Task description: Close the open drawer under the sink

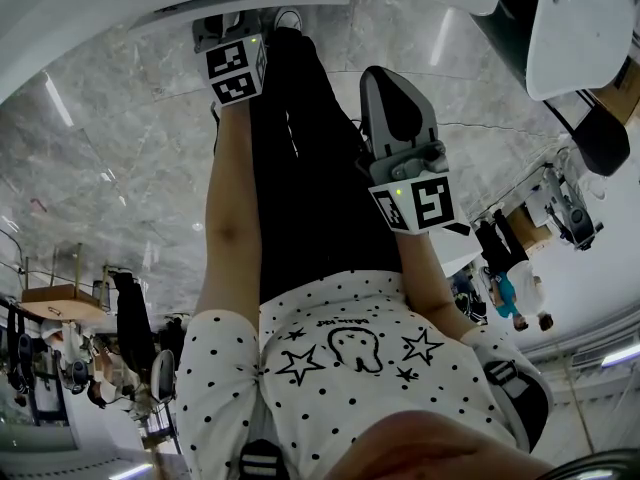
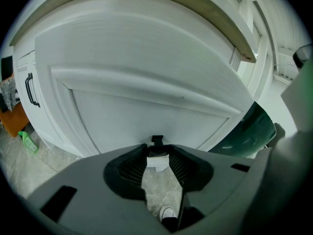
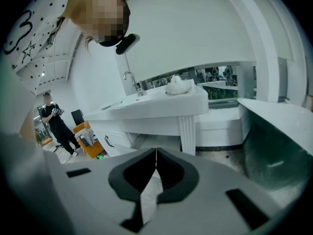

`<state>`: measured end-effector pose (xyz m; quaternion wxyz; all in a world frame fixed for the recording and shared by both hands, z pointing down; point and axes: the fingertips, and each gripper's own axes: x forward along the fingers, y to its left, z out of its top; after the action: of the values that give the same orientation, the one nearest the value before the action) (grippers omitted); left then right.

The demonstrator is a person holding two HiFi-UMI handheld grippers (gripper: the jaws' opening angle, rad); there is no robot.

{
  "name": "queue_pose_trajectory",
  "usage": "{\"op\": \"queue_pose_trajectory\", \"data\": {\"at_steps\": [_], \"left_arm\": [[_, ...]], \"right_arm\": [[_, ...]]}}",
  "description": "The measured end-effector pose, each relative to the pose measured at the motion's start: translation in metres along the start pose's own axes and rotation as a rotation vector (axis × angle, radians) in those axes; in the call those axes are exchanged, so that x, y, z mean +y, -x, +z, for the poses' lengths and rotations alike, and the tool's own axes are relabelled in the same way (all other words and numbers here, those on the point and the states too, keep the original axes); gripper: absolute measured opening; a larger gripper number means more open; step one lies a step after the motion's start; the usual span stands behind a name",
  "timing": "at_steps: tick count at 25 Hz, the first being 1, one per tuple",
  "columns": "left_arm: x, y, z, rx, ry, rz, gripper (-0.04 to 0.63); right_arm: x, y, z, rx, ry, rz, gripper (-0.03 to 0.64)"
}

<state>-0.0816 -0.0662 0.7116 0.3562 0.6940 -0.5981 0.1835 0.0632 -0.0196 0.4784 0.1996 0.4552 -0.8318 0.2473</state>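
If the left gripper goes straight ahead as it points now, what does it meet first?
Likely the white panelled front, probably the drawer's, which fills the view just beyond the left gripper. How close it is, I cannot tell.

1 white panelled drawer [image 2: 146,97] (front jutting out) beneath the counter edge [image 2: 161,13].

Bright and even all round, plain indoor overhead lighting, hardly any hard shadows. Long glare streaks across the glossy floor [image 1: 110,138] in the head view. Heavy fisheye bending toward the edges, black corners in both gripper views. Slightly smeary white cabinet front [image 2: 146,58]. Soft, out-of-focus shell of the right hand-held gripper [image 3: 156,150] up close.
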Motion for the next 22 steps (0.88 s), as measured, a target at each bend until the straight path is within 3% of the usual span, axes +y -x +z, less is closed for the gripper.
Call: {"op": "queue_pose_trajectory", "data": {"at_steps": [22], "left_arm": [[0.016, -0.016, 0.026, -0.058, 0.033, 0.035, 0.140]], "right_arm": [[0.001, -0.005, -0.006, 0.011, -0.008, -0.002, 0.014]]}}
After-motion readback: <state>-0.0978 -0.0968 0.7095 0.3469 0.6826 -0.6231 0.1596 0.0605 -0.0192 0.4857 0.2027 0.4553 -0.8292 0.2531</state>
